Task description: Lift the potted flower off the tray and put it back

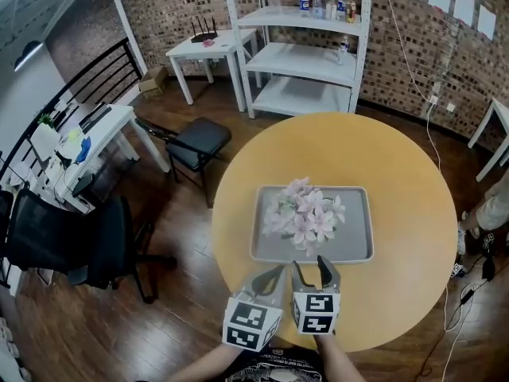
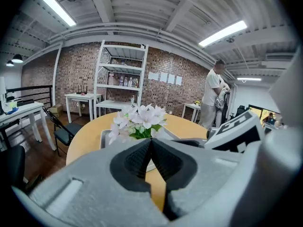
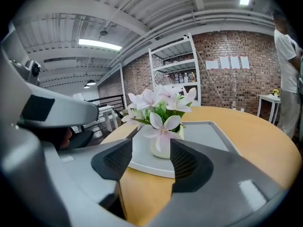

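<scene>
Pink potted flower (image 1: 306, 213) on tray (image 1: 355, 241); left tool (image 1: 277, 271) clenched; right tool (image 1: 308, 263) released, empty

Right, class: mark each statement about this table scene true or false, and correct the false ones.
1. The potted flower stands on the tray. True.
2. The right tongs grip the potted flower. False: they are open and short of it.
3. The left tongs are shut and empty. True.
4. The tray lies on a square table. False: the table is round.
</scene>
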`<state>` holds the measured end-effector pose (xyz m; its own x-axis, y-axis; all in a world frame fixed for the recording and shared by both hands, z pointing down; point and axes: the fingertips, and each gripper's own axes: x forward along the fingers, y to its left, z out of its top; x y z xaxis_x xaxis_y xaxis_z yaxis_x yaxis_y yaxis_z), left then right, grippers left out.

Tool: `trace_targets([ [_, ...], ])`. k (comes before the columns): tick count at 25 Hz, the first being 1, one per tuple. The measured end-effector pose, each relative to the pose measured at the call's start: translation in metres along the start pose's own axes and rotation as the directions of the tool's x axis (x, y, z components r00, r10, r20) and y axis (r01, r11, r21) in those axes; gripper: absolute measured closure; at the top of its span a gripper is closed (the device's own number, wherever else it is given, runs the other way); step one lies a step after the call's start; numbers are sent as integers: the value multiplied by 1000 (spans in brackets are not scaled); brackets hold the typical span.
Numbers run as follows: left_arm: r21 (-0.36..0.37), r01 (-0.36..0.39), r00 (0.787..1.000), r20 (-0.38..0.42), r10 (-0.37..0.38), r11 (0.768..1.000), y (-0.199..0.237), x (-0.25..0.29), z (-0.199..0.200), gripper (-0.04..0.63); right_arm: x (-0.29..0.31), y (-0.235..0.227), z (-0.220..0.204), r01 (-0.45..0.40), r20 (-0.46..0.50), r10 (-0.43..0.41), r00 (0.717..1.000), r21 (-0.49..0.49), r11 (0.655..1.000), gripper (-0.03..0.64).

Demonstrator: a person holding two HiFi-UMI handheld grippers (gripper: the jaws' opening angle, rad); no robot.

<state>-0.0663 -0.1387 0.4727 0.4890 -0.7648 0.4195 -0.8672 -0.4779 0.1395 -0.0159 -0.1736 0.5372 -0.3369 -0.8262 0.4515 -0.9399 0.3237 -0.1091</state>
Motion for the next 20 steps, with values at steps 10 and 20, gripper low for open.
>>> trace_targets([
  [10,51,37,999,-13,-37,998,50,12,6,592,59,-19,-6,149,-33,-147,989,62,987,208],
  [20,96,86,996,-47,-81,992,77,28,7,592,102,-39,-5,231,-71,-228,971,49,972,86],
])
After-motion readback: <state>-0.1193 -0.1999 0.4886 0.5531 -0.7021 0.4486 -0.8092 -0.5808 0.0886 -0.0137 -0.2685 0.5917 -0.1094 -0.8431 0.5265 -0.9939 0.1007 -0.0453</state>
